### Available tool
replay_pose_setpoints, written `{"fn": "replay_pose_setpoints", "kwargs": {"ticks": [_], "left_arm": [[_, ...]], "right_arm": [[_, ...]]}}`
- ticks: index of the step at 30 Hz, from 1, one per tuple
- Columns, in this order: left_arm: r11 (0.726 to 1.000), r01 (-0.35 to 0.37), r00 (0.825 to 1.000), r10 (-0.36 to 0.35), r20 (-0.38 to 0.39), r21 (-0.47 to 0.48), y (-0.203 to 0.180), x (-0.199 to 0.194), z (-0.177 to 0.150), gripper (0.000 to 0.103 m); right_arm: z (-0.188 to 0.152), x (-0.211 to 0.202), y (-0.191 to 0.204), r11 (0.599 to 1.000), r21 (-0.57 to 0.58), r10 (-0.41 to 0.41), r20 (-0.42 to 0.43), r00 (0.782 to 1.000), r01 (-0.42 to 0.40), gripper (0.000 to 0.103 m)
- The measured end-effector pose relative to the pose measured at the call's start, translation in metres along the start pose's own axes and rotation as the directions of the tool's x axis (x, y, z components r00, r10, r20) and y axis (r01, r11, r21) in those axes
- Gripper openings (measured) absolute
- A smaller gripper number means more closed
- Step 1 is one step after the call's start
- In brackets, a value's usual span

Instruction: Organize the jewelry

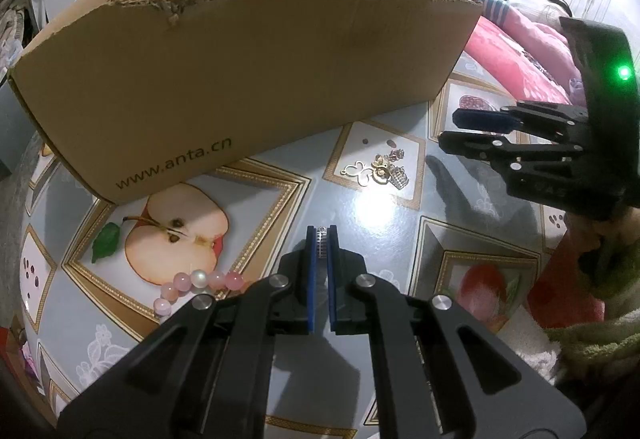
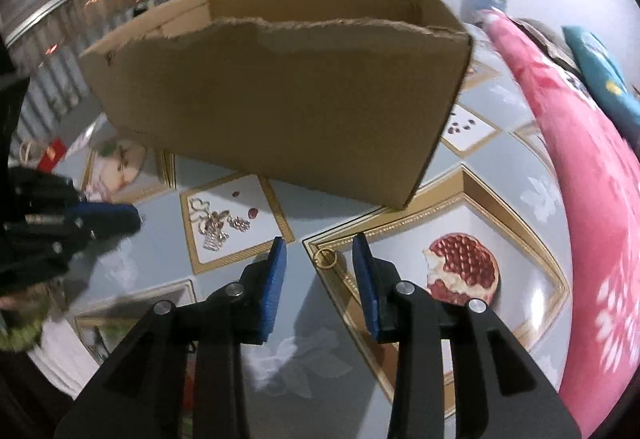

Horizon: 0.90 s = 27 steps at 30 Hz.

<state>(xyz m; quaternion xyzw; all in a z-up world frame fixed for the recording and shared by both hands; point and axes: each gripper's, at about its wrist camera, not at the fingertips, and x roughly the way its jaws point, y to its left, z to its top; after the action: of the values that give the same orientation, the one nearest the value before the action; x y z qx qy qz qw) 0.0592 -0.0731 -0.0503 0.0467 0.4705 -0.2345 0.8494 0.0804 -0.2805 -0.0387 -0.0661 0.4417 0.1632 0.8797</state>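
Observation:
My left gripper (image 1: 322,233) is shut on a small silver ring (image 1: 321,239) set with tiny stones, pinched upright at the tips of the blue pads above the table. My right gripper (image 2: 320,241) is open; a thin gold ring (image 2: 325,259) lies on the tablecloth just below the gap between its fingers, untouched. A small heap of gold and silver charms (image 1: 380,169) (image 2: 216,225) lies on a white tile of the cloth in front of the cardboard box (image 1: 240,79) (image 2: 280,99). A pink bead bracelet (image 1: 192,285) lies left of my left gripper. In the left wrist view the right gripper (image 1: 450,127) hovers at the right.
The open-topped cardboard box with a torn rim stands at the back of the round table, which has a fruit-print cloth (image 1: 380,223) (image 2: 480,199). Pink bedding (image 2: 580,219) (image 1: 520,55) borders the table's right side. The left gripper's arm (image 2: 60,227) shows at the left of the right wrist view.

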Motion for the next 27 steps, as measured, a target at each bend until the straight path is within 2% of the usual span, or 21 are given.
{"fn": "replay_pose_setpoints", "kwargs": {"ticks": [5,11,15,26,27], "left_arm": [[1.000,-0.004,1.000,0.004,-0.001,0.000,0.000,0.000,0.001,0.004],[1.000,-0.007,1.000,0.007,-0.001,0.001,-0.001,0.001,0.002,0.004],[1.000,-0.011,1.000,0.011,-0.003,0.004,-0.001,0.001,0.003,0.004],[1.000,-0.028,1.000,0.028,0.001,0.002,-0.004,-0.001,0.004,0.004],[1.000,-0.028,1.000,0.028,0.004,0.002,-0.004,-0.001,0.004,0.004]], "right_arm": [[0.001,0.007,-0.004,0.998,-0.058,0.036,-0.018,0.999,-0.037,0.032],[0.001,0.008,-0.011,0.993,-0.075,0.091,-0.021,0.996,-0.092,0.020],[-0.001,0.006,-0.014,0.992,-0.046,0.113,-0.018,0.993,-0.114,0.013],[-0.006,0.002,-0.016,0.992,-0.001,0.126,0.012,0.992,-0.126,0.012],[-0.006,-0.001,-0.016,0.992,0.007,0.130,0.017,0.991,-0.130,0.008]]}}
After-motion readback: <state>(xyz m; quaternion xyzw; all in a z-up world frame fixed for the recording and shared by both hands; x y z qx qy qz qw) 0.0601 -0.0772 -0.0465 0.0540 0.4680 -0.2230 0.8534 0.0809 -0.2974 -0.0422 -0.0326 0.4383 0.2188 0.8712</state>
